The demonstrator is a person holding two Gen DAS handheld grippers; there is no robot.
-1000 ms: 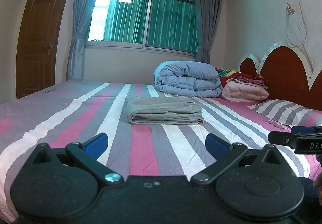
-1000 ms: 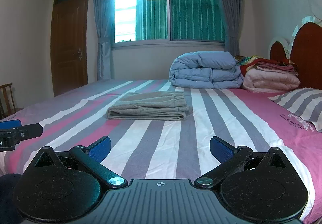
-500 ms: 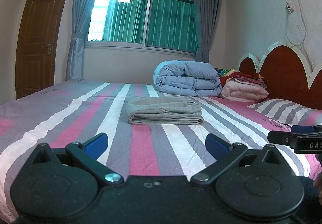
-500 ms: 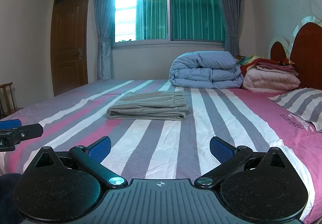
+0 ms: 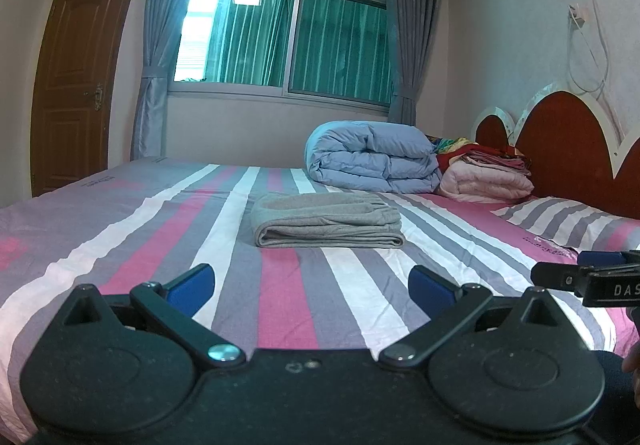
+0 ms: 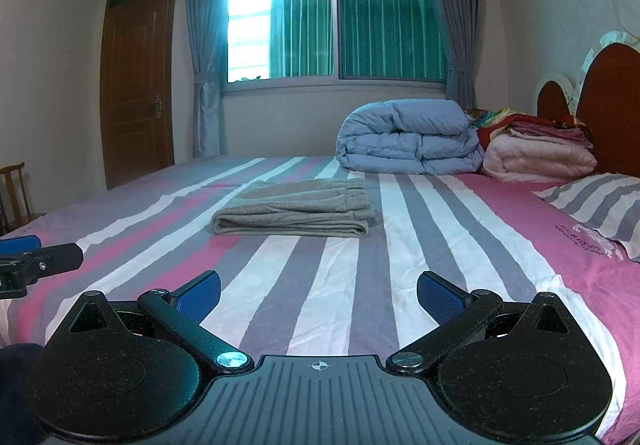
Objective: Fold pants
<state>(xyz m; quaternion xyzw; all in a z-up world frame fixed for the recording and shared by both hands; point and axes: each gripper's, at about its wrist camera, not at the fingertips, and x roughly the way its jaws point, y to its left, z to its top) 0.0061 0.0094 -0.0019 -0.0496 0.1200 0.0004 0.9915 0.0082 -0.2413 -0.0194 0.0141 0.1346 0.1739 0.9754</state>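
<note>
Left wrist view shows the pants [image 5: 326, 220] as a grey, folded bundle lying mid-frame on the striped bed sheet [image 5: 280, 297], well apart from both tools. The left gripper [image 5: 311, 281] sits low in the foreground with its blue-padded tongs spread wide and nothing between them. At the right edge of that frame the tip of the right gripper [image 5: 576, 277] pokes in, also clear of the cloth.

From the right wrist view the pants [image 6: 294, 209] lie left of centre, stacked in several flat layers with the gathered waistband on top towards the far side and the rounded fold facing the camera. The right gripper [image 6: 319, 291] likewise stands wide open and empty above the sheet. Behind the bundle, in the upper right, rest a rolled blue duvet [image 6: 408, 137] and a pink blanket pile [image 6: 536, 157] against the headboard.

The fabric looks like soft knit: light, limp, not slippery and not fragile, likely to sag and let its layers slide apart if pinched at one point only. Judging by how squarely it lies, the folding appears done. If it needs moving, a hold at each end of the near folded edge, pinching through all layers, should keep the stack together.
</note>
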